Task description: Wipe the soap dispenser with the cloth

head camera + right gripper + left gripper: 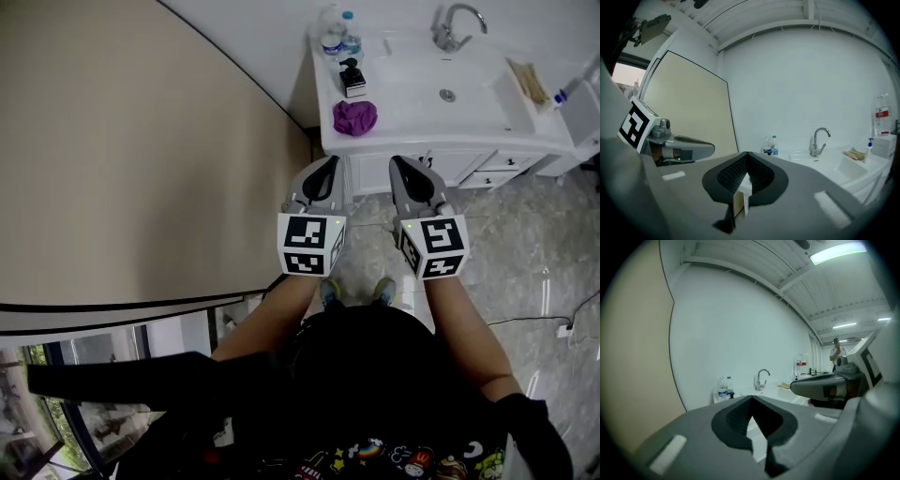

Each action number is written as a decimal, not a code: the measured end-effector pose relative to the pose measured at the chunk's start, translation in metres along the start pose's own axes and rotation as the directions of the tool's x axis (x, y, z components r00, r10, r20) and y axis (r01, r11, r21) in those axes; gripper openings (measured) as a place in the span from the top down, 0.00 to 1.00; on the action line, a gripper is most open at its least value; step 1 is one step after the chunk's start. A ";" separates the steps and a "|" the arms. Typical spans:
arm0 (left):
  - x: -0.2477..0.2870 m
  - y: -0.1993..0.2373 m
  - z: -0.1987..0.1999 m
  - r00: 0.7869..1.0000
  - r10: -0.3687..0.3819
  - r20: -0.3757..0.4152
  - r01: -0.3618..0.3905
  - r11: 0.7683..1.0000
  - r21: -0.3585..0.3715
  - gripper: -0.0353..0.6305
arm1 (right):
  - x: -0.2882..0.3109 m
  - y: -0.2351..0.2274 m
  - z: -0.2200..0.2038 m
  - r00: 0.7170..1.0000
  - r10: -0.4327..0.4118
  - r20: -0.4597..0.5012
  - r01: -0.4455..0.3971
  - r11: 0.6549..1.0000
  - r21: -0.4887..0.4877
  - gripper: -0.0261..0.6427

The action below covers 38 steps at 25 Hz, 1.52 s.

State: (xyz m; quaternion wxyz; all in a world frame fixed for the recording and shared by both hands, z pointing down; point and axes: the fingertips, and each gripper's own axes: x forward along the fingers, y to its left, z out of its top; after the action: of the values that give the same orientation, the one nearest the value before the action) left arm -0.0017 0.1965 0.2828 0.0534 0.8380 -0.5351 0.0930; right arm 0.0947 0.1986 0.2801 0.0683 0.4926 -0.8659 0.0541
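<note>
A white table (412, 131) with a sink (473, 105) set into it stands against the wall. In front of its near edge the left gripper (330, 161) and right gripper (399, 161) hang side by side, each with its jaws pressed together and nothing between them. A crumpled purple cloth (354, 117) lies at the table's front left corner, just beyond and between the two jaw tips, apart from both. Right behind the cloth stands the soap dispenser (352, 79), small, with a black pump head above a black-and-white body. It is upright and farther from the jaws than the cloth. Water bottles (337, 36) stand behind it.
</note>
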 end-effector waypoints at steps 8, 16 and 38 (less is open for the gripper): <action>0.030 -0.016 -0.018 0.996 0.065 -0.057 -0.067 0.997 -0.031 0.95 | 0.031 -0.033 -0.038 0.988 0.125 -0.093 -0.126 0.992 0.000 0.89; 0.095 0.057 -0.041 0.993 0.071 -0.093 -0.076 0.995 -0.060 0.95 | 0.137 -0.047 -0.088 0.966 0.131 -0.225 -0.124 0.991 0.043 0.75; 0.267 0.184 -0.065 0.971 -0.091 -0.222 0.056 0.985 -0.161 0.95 | 0.321 -0.084 -0.218 0.663 0.090 -0.743 -0.062 0.996 0.065 0.63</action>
State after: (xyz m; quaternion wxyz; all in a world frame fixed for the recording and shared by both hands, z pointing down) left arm -0.0651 -0.1051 0.4018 0.1821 0.8344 -0.4996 0.1452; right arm 0.0189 -0.0800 0.5516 0.4050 0.3920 -0.7813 0.2680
